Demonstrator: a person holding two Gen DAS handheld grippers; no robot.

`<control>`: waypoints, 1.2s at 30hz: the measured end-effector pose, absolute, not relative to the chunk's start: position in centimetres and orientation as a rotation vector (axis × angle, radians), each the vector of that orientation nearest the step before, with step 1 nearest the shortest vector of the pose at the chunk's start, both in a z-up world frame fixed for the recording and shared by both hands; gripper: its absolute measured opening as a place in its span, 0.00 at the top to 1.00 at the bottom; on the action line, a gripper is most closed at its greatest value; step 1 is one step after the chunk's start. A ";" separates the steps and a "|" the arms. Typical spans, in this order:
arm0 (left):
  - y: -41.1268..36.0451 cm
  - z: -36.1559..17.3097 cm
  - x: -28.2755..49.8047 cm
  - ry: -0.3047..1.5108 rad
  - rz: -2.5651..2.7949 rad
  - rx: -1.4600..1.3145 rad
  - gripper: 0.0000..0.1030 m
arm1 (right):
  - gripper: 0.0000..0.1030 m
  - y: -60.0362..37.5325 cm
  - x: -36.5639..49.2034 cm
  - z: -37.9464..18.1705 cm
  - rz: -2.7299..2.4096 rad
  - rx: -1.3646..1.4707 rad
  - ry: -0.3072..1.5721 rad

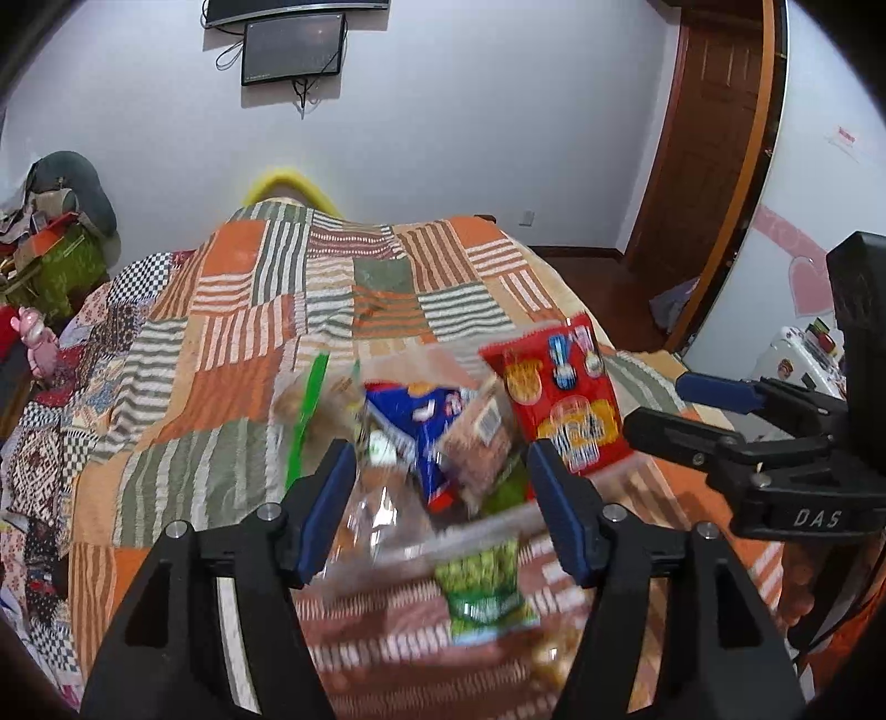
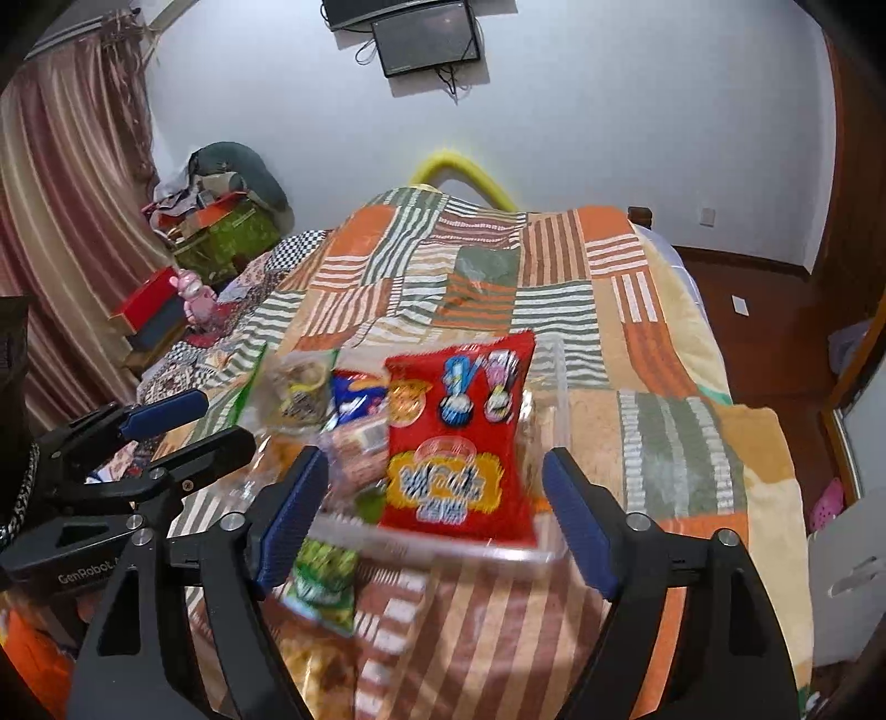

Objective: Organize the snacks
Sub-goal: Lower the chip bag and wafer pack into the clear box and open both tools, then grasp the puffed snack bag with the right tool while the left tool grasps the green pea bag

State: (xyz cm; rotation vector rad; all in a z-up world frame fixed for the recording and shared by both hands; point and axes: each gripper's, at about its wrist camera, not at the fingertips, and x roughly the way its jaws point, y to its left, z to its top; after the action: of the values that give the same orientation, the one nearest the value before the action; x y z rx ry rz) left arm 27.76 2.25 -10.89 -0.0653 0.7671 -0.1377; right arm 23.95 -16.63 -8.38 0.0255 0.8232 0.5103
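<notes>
Snacks sit packed together in a clear plastic bin (image 2: 556,387) on a bed covered by a patchwork quilt (image 1: 232,332) of orange, green and white stripes. In the right wrist view the bin lies at the centre, and a red snack bag (image 2: 459,437) stands tallest in it, leaning toward 12 o'clock. At 9 o'clock from the red bag are a blue bag (image 2: 354,396) and a clear packet with a green strip (image 2: 296,387), all blurred. A green bag (image 2: 324,581) lies flat on the quilt outside the bin, just beside its near wall at 7 o'clock.

The right gripper (image 2: 437,515) hangs above the near edge of the bin with its blue-padded fingers (image 2: 578,526) spread apart and nothing pressed between them. The left gripper (image 1: 443,504) is also spread, its pads clear of the packets seen past them. In the left wrist view the right gripper appears at 3 o'clock. A dark screen (image 1: 293,50) hangs on the white wall at 12 o'clock.
</notes>
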 end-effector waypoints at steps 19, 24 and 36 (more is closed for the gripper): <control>5.3 -17.4 20.0 0.952 -0.111 -0.156 0.33 | 0.21 -13.2 17.7 -14.6 0.540 -0.001 0.989; 5.8 -19.0 19.3 0.996 -0.102 -0.179 0.33 | 0.21 -12.4 17.7 -15.9 0.539 -0.022 1.019; 3.1 -20.3 20.1 1.030 -0.135 -0.152 0.33 | 0.63 -12.8 17.3 -16.6 0.559 -0.029 1.010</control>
State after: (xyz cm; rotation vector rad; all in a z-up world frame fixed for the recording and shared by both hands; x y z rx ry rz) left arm 20.08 3.07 -20.34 -0.1521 1.0303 -0.1345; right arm 17.30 -12.84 -16.58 -0.0290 1.0096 0.5595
